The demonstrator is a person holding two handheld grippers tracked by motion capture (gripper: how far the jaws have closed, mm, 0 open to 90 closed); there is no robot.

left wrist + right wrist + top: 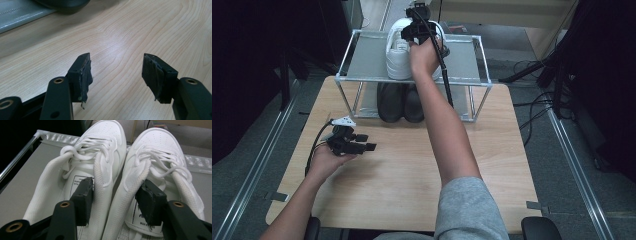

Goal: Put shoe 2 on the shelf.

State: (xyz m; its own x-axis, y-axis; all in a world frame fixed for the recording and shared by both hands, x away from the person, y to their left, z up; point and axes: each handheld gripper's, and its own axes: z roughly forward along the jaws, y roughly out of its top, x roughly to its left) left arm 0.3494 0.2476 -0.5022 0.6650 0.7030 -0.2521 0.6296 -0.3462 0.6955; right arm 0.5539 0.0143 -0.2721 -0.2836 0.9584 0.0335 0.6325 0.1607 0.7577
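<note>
Inside, right claw (115, 195) spread, jaws straddling white sneakers' (130, 177) inner collars; insole print ("miu"?) barely legible; left claw (116, 72) released.

A pair of sneakers (399, 50) is sitting on the rack's top shelf (462, 60); another pair of shoes (401, 102) is lying beneath it, on the worktop (402, 175).

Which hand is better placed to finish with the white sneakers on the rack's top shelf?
Right: its tongs straddle the white sneakers' inner collars, jaws apart, on the rack. The left tongs hover over the table.
</note>
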